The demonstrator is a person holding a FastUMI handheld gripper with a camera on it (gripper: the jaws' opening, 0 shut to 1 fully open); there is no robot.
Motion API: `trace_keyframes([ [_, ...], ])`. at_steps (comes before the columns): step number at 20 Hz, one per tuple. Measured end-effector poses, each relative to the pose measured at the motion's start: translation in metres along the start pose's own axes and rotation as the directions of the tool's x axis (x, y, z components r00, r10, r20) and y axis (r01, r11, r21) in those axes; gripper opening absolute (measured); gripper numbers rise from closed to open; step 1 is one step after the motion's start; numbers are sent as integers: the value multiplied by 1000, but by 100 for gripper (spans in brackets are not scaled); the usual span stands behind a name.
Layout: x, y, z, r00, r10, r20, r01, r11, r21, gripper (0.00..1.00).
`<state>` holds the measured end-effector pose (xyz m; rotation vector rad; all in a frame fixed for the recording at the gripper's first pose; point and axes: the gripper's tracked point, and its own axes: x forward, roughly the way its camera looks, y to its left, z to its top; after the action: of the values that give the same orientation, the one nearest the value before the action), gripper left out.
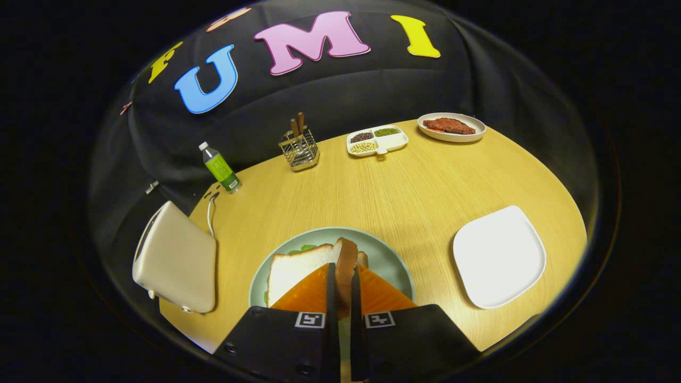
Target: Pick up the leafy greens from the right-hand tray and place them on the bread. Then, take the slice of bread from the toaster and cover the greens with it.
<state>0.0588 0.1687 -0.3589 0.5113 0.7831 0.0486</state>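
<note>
My gripper is shut on the brown crust edge of a white bread slice, which both fingers pinch. The slice leans to the left of the fingers, tilted over a pale green plate. A bit of leafy greens peeks out behind the slice's far edge. Just right of the fingers, a corner of another bread slice shows on the plate. The cream toaster stands left of the plate, its slots out of sight.
To the right of the plate lies a white square tray with nothing on it. Along the table's far edge stand a green bottle, a wire utensil holder, a divided dish of beans and a plate of meat.
</note>
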Motion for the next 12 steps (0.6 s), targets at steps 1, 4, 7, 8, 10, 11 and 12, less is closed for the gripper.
trace_keyframes([
  [1,2,-3,-3,1000,-9,-7,8,1000,-24,15],
  [4,3,-15,-3,998,-55,-8,55,996,-69,28],
  [7,3,-22,-1,996,-85,-8,84,990,-112,50],
  [8,1,-26,2,995,-99,0,99,988,-121,58],
  [10,-2,-26,6,995,-103,7,104,988,-119,74],
  [11,-5,-30,9,994,-110,16,111,986,-122,82],
  [12,-4,-31,12,994,-106,28,108,987,-118,98],
])
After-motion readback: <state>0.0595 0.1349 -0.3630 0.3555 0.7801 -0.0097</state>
